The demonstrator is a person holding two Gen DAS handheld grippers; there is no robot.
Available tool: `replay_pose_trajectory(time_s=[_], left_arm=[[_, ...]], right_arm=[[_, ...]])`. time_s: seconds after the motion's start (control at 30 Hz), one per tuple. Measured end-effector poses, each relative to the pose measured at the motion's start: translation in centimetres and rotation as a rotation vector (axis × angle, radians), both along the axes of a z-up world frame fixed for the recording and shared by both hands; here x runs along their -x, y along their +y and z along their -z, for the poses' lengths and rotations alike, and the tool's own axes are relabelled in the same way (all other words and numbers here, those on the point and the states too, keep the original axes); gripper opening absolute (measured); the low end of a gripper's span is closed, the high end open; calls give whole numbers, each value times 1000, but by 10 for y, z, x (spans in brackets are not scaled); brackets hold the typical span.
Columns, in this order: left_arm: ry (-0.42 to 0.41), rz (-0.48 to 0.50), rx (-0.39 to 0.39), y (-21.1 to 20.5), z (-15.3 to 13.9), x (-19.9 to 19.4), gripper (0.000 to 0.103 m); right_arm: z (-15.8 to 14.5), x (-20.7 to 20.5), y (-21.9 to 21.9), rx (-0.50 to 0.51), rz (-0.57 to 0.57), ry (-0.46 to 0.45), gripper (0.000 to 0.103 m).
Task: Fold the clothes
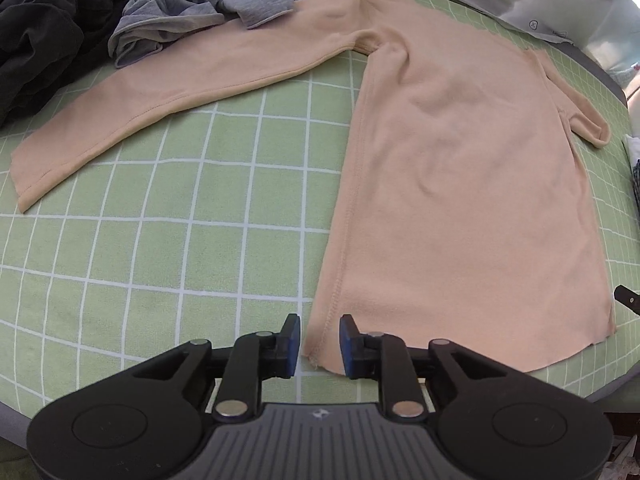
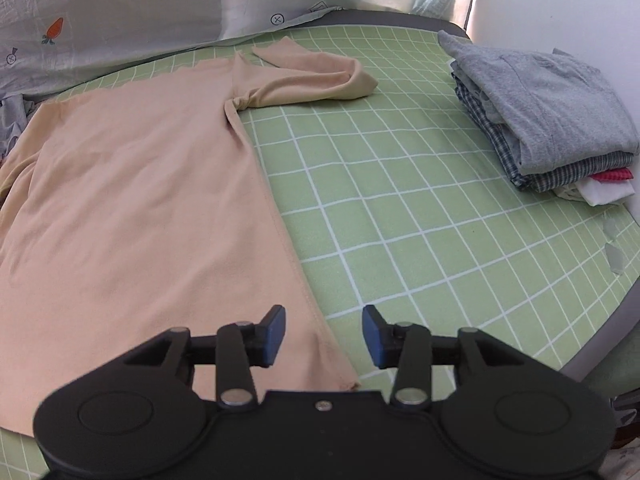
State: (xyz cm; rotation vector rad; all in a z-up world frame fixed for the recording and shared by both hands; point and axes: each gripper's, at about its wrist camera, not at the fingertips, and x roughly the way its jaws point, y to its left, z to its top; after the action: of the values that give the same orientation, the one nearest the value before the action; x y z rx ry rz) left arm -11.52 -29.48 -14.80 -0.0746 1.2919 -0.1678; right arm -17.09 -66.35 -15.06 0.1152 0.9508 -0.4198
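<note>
Left wrist view: we have the left gripper [image 1: 319, 346] narrowly open, straddling the near left hem corner of the peach shirt [image 1: 460, 184] without gripping it. Our right gripper [image 2: 324, 336] stands wide at the right hem corner. Beyond, the shirt lies flat and unfolded, sleeves out. Farther off, a folded stack [image 2: 548, 120] is done; an unfolded pile [image 1: 172, 8] remains.
</note>
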Motion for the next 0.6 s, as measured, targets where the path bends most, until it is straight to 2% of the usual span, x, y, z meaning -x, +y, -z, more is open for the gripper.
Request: replay_pose_trajectory(time_s=[0.1, 0.2, 0.3, 0.4, 0.5, 0.6], left_arm=[[-46, -14, -44, -12, -19, -14, 39], [-91, -45, -80, -28, -33, -27, 41], [-115, -91, -66, -49, -42, -42, 43], [-115, -111, -36, -73, -38, -57, 47], [-108, -81, -57, -97, -32, -70, 47], [-104, -53, -79, -117, -22, -88, 47]], right_arm=[[-8, -16, -18, -8, -17, -38, 50], [-11, -39, -37, -17, -37, -69, 50], [-13, -68, -53, -13, -81, -97, 49], [-15, -98, -69, -17, -118, -123, 42], [-14, -130, -84, -22, -148, -143, 34], [-11, -162, -93, 25, -173, -150, 34]])
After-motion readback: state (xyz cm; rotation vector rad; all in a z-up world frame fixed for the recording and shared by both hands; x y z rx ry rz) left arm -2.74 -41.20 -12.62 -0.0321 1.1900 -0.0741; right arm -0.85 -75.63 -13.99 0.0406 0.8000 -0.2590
